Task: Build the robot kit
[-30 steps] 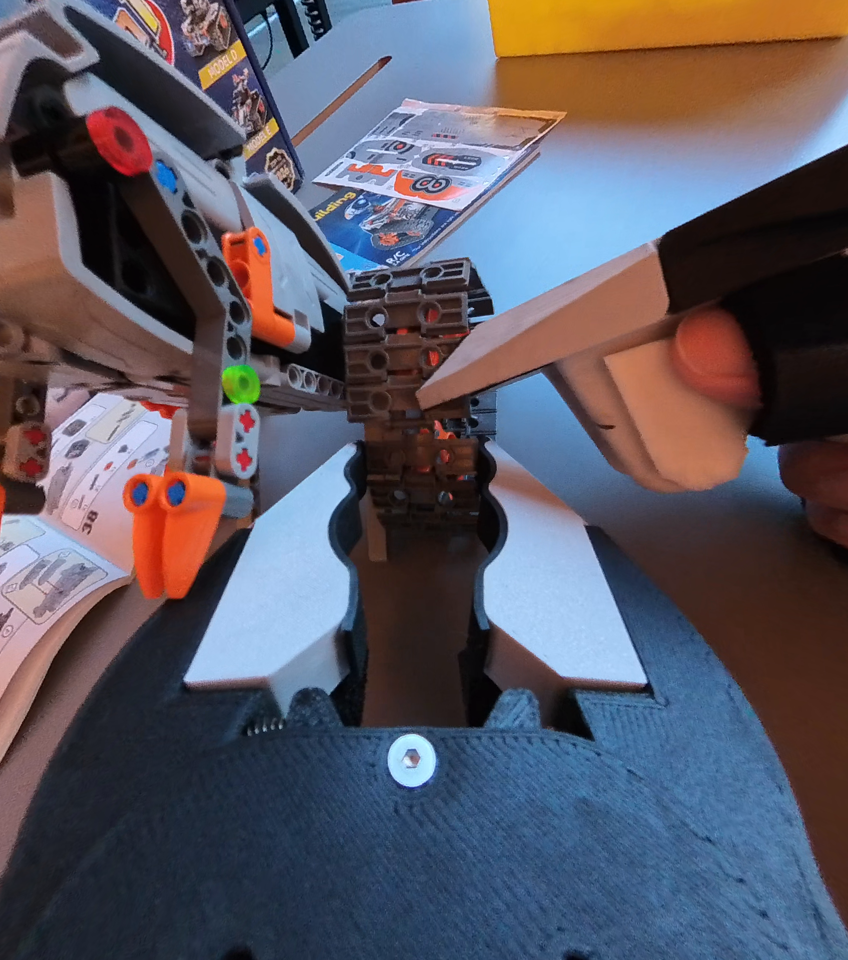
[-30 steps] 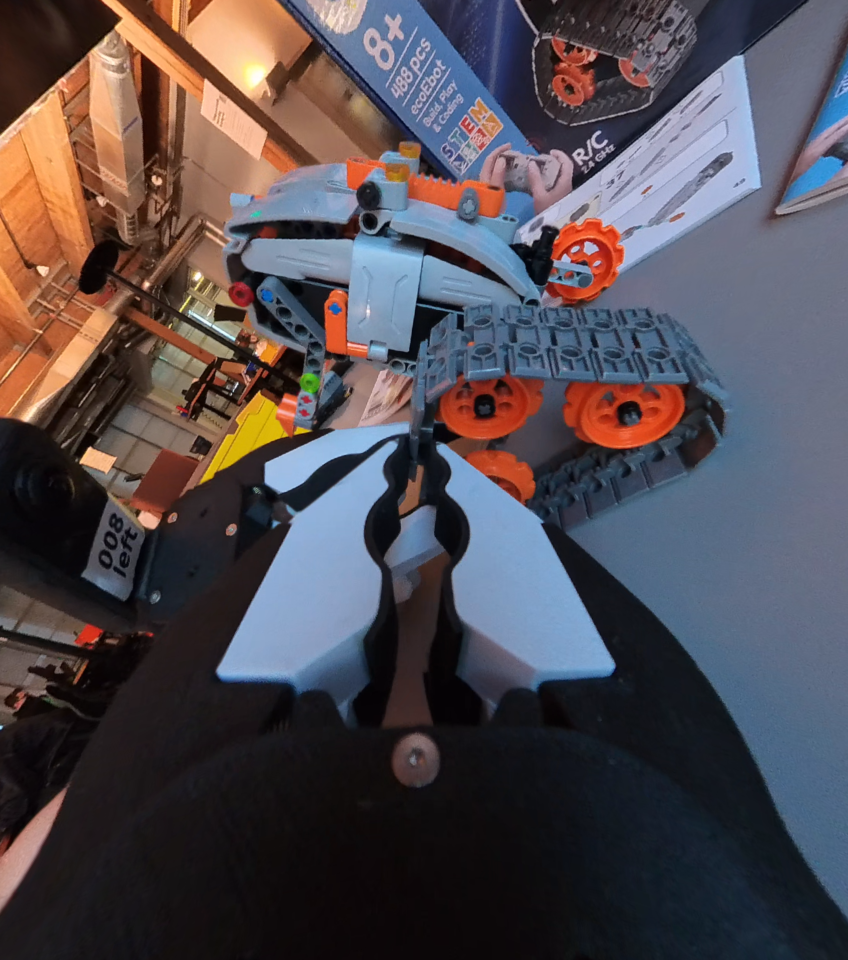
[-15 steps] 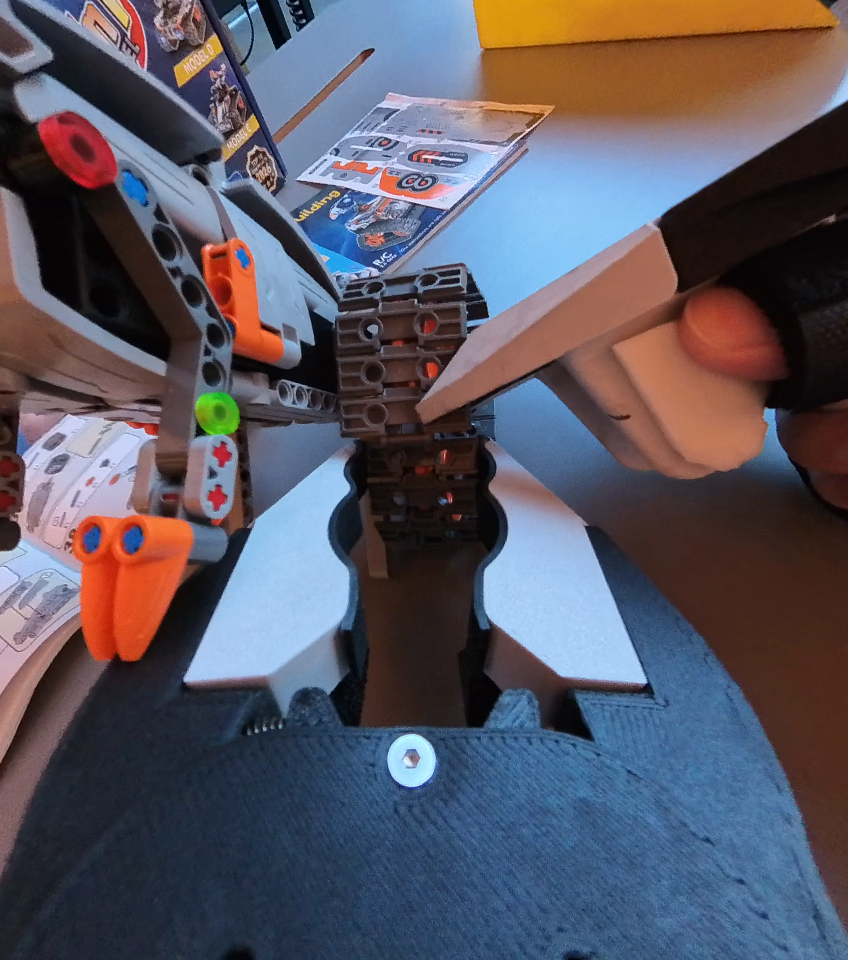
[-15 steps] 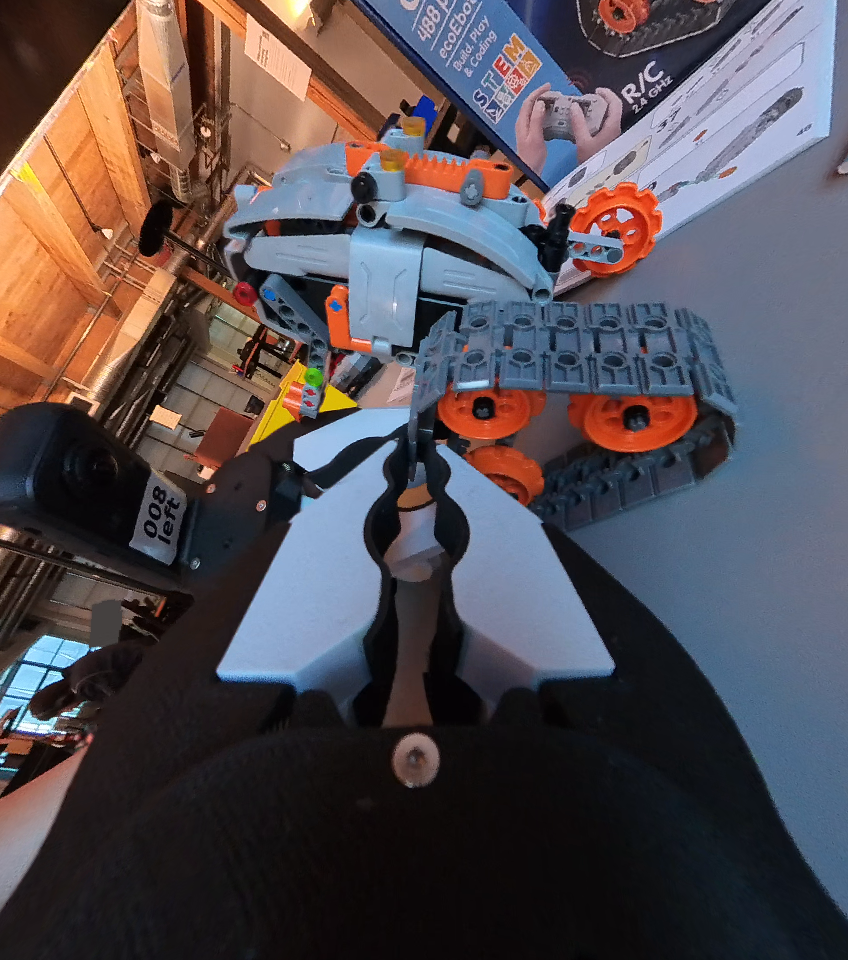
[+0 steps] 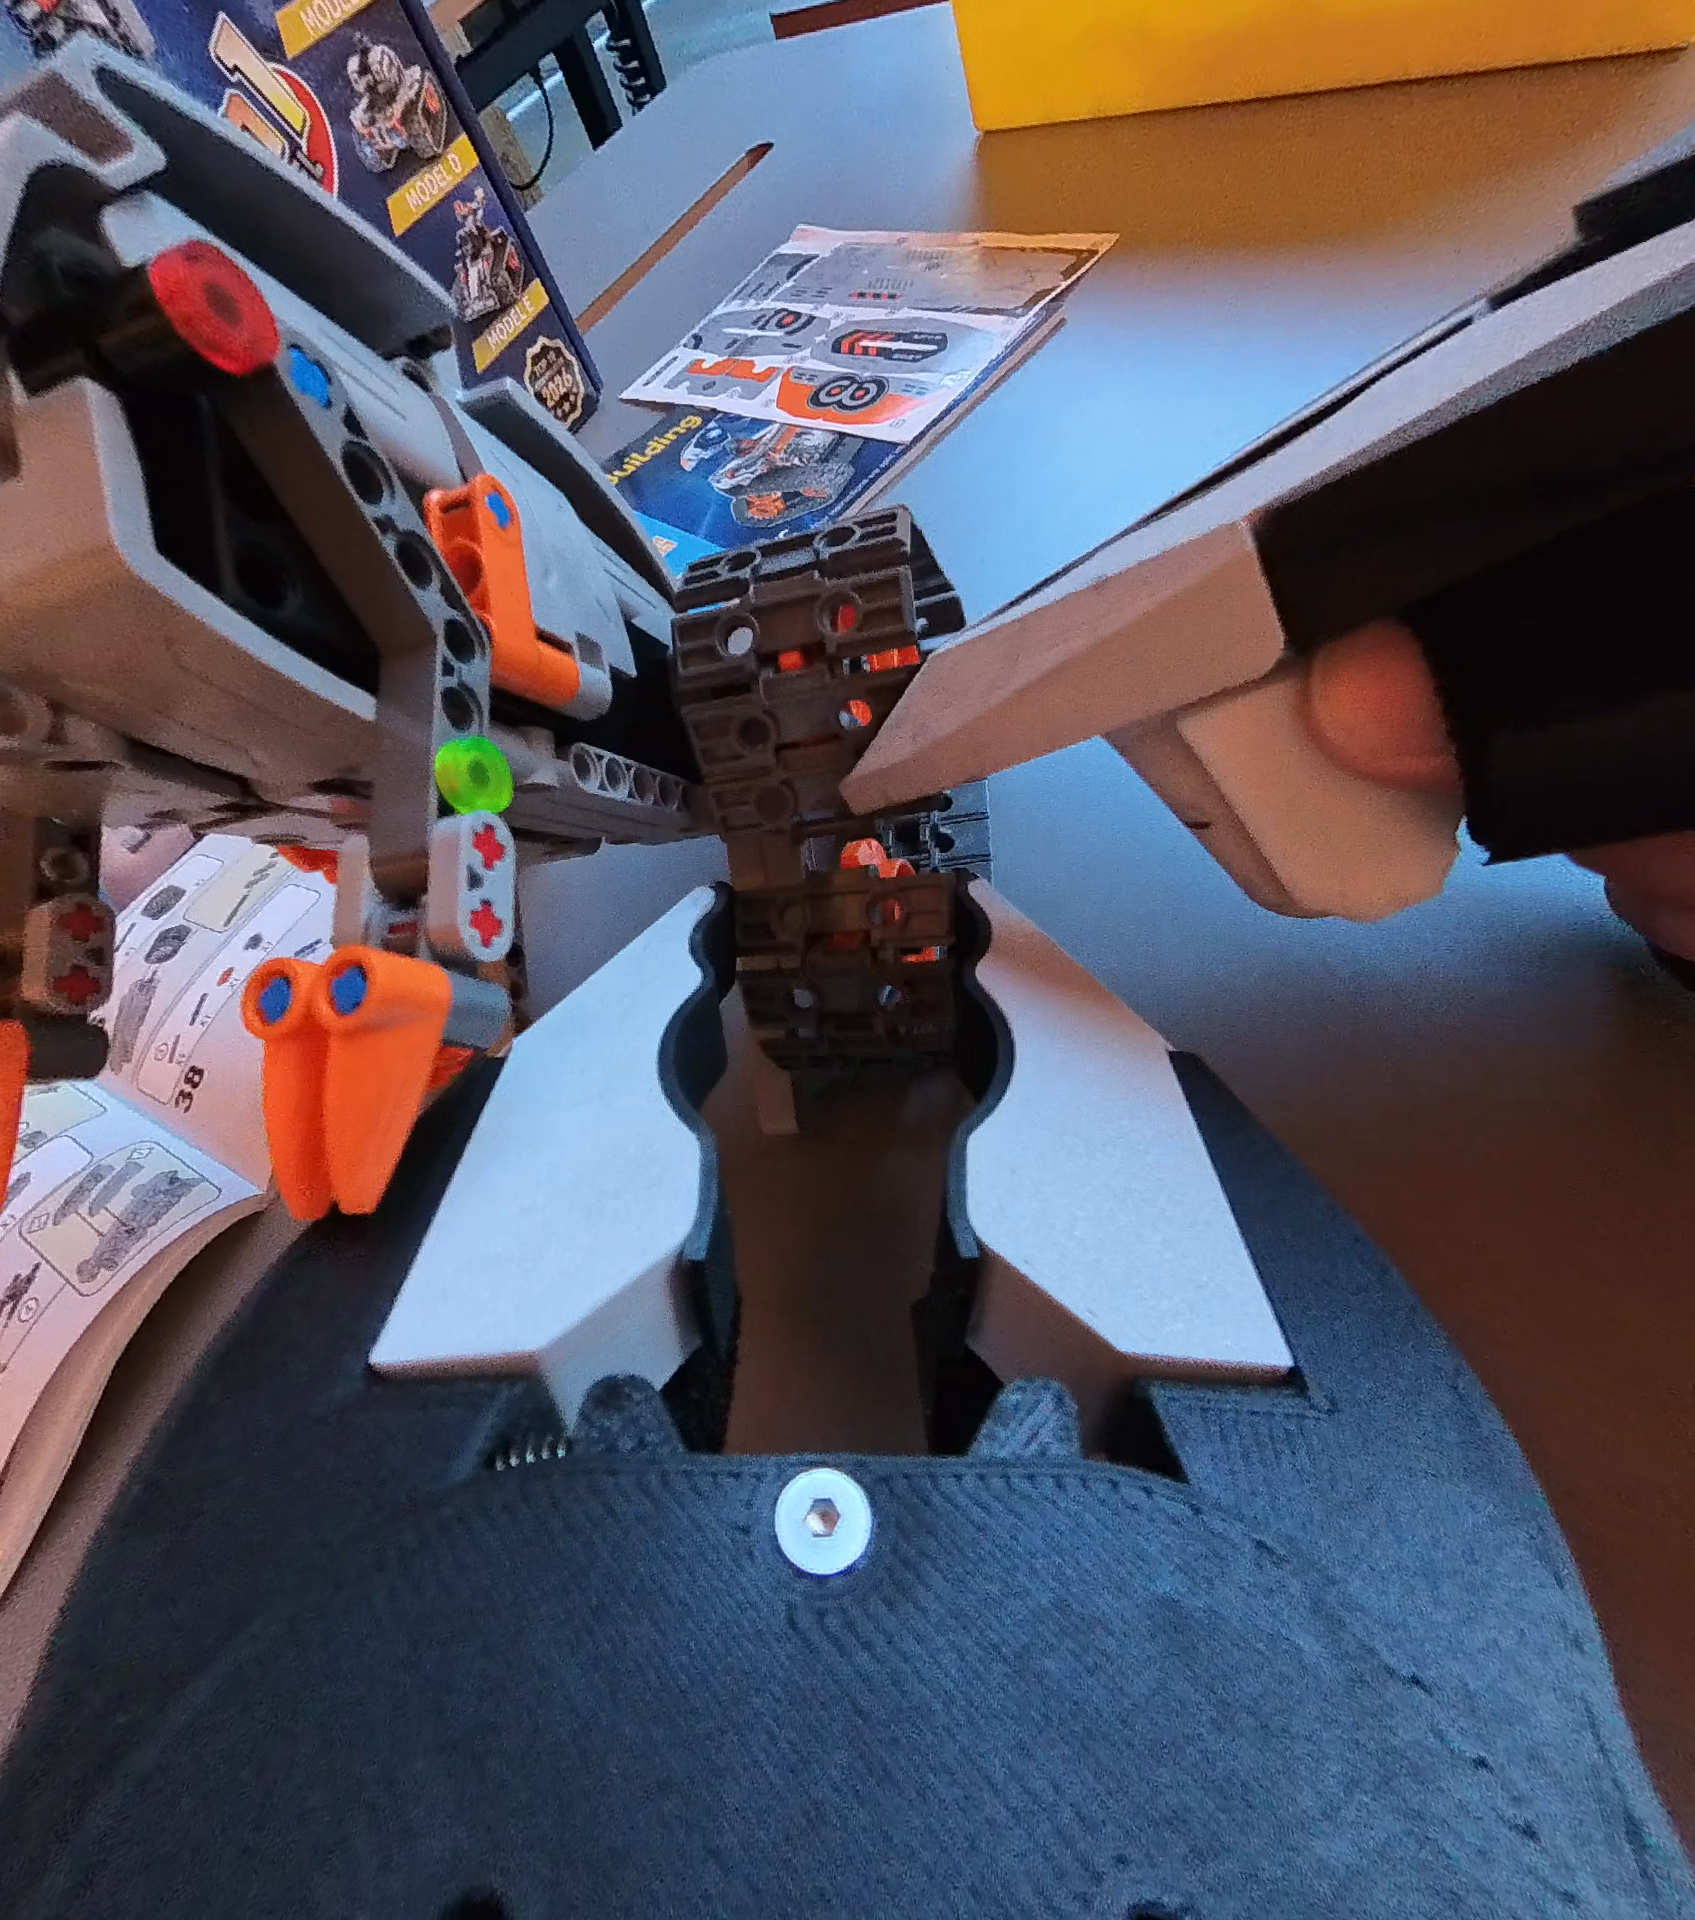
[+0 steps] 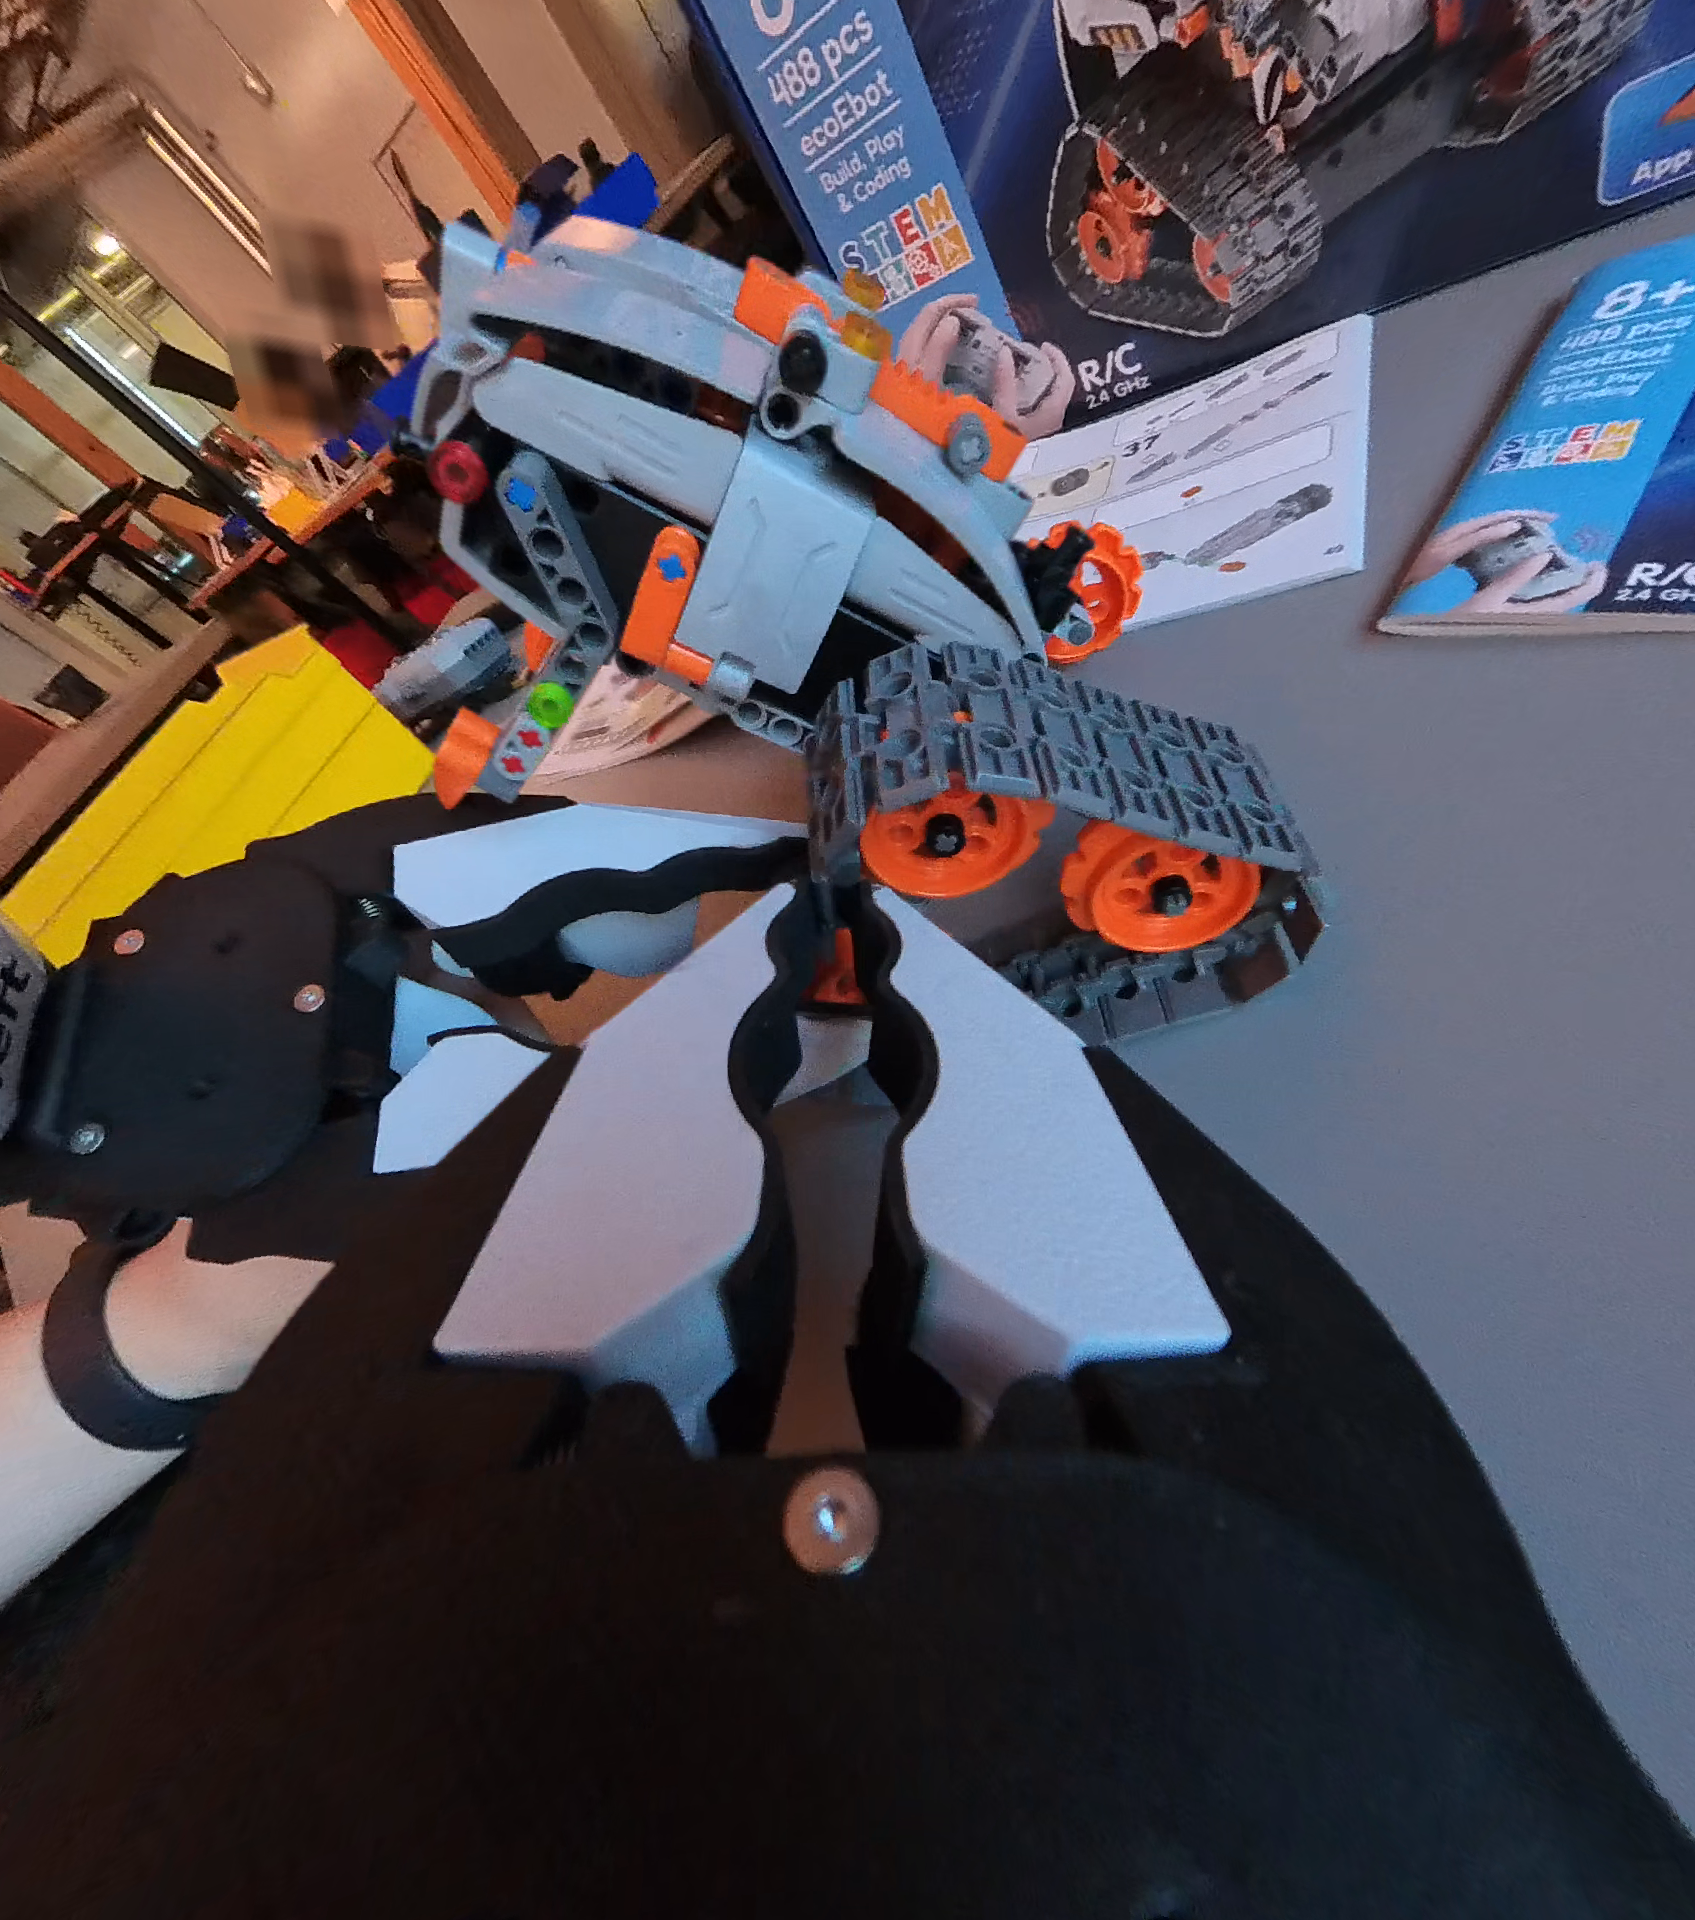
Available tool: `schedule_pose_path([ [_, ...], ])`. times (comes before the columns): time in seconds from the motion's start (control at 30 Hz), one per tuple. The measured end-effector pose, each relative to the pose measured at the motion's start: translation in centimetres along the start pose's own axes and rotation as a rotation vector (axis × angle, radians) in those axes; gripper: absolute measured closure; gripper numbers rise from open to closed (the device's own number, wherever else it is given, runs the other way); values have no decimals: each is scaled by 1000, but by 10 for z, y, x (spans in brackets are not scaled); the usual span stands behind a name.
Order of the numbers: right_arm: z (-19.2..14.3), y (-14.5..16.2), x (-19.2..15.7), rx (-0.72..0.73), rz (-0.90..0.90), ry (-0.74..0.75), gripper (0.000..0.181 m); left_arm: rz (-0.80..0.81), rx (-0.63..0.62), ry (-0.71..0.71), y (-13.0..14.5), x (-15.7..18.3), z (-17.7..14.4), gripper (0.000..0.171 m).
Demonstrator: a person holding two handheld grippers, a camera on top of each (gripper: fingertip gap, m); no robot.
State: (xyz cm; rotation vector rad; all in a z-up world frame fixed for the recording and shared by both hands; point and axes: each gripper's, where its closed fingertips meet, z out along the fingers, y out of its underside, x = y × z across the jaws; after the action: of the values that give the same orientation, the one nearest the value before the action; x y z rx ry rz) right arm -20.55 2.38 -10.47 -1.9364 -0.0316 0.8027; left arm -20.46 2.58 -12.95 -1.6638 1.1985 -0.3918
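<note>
Both claws grip the toy crawler's grey track (image 5: 812, 790), left claw (image 5: 838, 935) straddling, right claw (image 6: 827, 894) pinching (links may unsnap under a hard pull)

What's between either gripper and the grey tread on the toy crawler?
Nothing visible. The right gripper pinches the tread at its front end, and the left gripper clasps the same end; both touch it directly.

I see a grey table (image 6: 1549, 1039) with a toy tracked vehicle (image 6: 1061, 790) resting on it. Behind the vehicle stands the toy's box (image 6: 1238, 135), with an open instruction booklet (image 6: 1227, 468) just beside it. A closed blue booklet (image 6: 1632, 457) lies right of that, and a sticker sheet (image 5: 864, 322) lies near a yellow bin (image 5: 1321, 52).
</note>
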Motion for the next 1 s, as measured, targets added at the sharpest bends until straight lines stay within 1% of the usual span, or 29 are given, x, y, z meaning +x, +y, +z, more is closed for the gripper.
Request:
schedule_pose_path([
  [0.2,0,2,-2,15,113,-71,176,3,2,-12,-1,-1,1,132],
  [0.47,0,3,0,-10,-12,11,177,45,10,-45,-2,-1,1,132],
  [0.63,1,6,-1,-67,-103,59,180,51,7,-55,-2,-1,1,133],
  [0.7,1,7,-3,-84,-93,45,180,59,5,-58,-1,-2,0,133],
  [0.83,1,6,-4,-70,-28,-3,180,65,5,-60,-1,-2,1,133],
  [1.0,1,4,-3,-105,-27,-26,178,54,3,-46,-1,-2,2,132],
])
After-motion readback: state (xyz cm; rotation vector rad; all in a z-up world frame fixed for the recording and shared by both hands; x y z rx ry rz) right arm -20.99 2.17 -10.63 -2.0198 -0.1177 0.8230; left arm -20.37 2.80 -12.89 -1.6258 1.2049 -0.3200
